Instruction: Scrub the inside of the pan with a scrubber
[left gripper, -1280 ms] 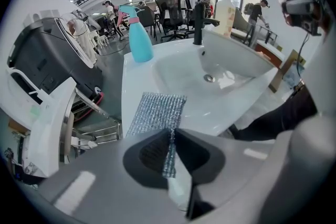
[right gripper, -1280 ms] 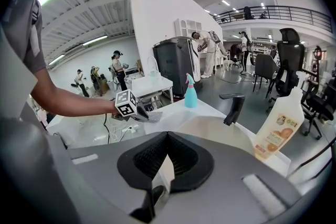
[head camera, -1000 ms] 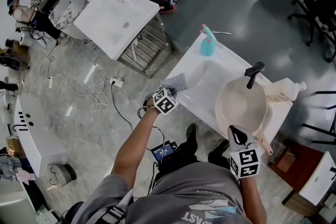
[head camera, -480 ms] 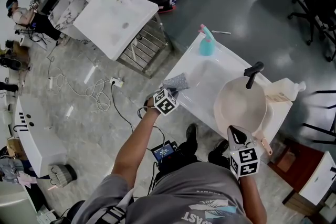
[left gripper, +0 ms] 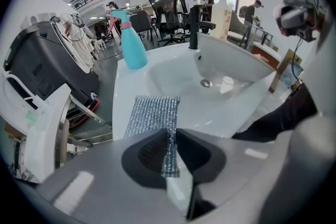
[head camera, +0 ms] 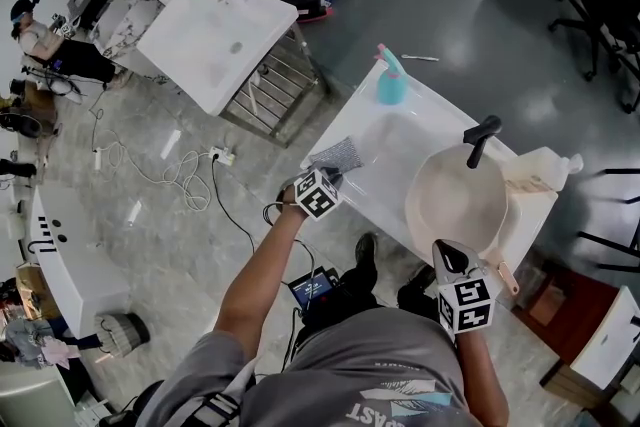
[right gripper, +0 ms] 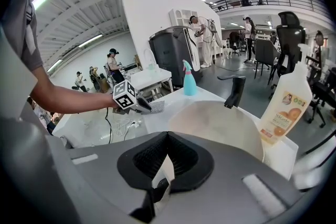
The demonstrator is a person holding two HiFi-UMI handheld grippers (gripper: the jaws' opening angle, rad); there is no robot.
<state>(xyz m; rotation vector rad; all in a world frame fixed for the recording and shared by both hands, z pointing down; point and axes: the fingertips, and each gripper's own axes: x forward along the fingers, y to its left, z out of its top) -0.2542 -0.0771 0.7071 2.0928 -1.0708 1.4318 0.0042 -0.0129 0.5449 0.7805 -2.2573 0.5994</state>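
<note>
A cream pan (head camera: 455,200) sits in the right part of a white sink counter (head camera: 372,187), under a black faucet (head camera: 482,137). My right gripper (head camera: 450,257) is at the pan's near rim and is shut on it; in the right gripper view a pale sliver of the rim shows between the jaws of the right gripper (right gripper: 166,149), with the pan (right gripper: 220,123) beyond. My left gripper (head camera: 330,173) is shut on a grey mesh scrubber (head camera: 338,155) at the counter's left edge. In the left gripper view the left gripper (left gripper: 170,136) pinches a strip of the scrubber (left gripper: 152,113), which lies flat on the counter.
A blue spray bottle (head camera: 388,80) stands at the counter's far corner, a pale soap bottle (head camera: 545,170) right of the pan. The sink basin's drain (left gripper: 206,82) lies between scrubber and pan. Another white sink unit (head camera: 215,30) and floor cables (head camera: 190,175) are at the left.
</note>
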